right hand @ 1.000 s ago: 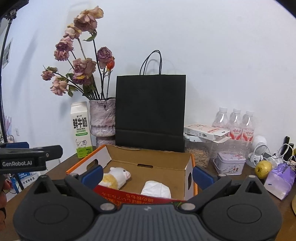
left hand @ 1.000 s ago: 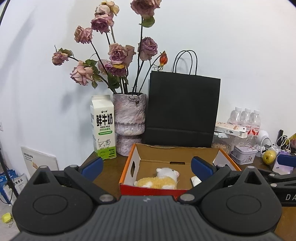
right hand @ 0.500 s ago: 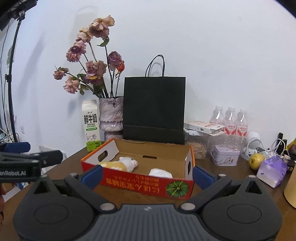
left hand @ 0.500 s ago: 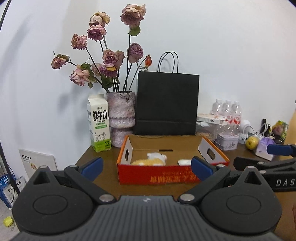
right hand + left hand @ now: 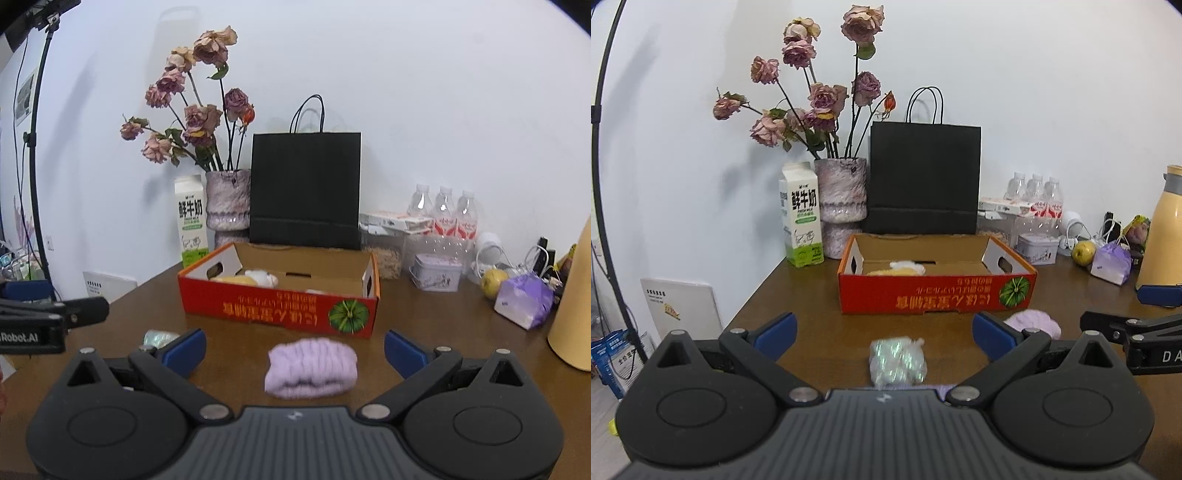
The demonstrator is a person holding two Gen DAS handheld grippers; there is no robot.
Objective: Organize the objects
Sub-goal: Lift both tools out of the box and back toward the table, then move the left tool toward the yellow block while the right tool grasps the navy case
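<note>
**Both grippers held wide over loose items in front of the box**

The left gripper has its fingers spread wide with nothing between them; a small shiny plastic packet lies on the brown worktop just ahead of it, roughly midway between the two blue fingertips. The right gripper is likewise spread wide and empty, and a folded lilac knit cloth lies on the worktop between its fingertips, touching neither.

Behind both items stands an open red cardboard box with a pumpkin picture on its front. Inside it, a yellow and white plush toy rests toward the left end, and a scrap of something white shows further right, too hidden to identify.

Against the wall behind the box stand a milk carton, a vase of dried roses and a black paper bag. To the right are water bottles, a small tin and a yellow fruit.
</note>
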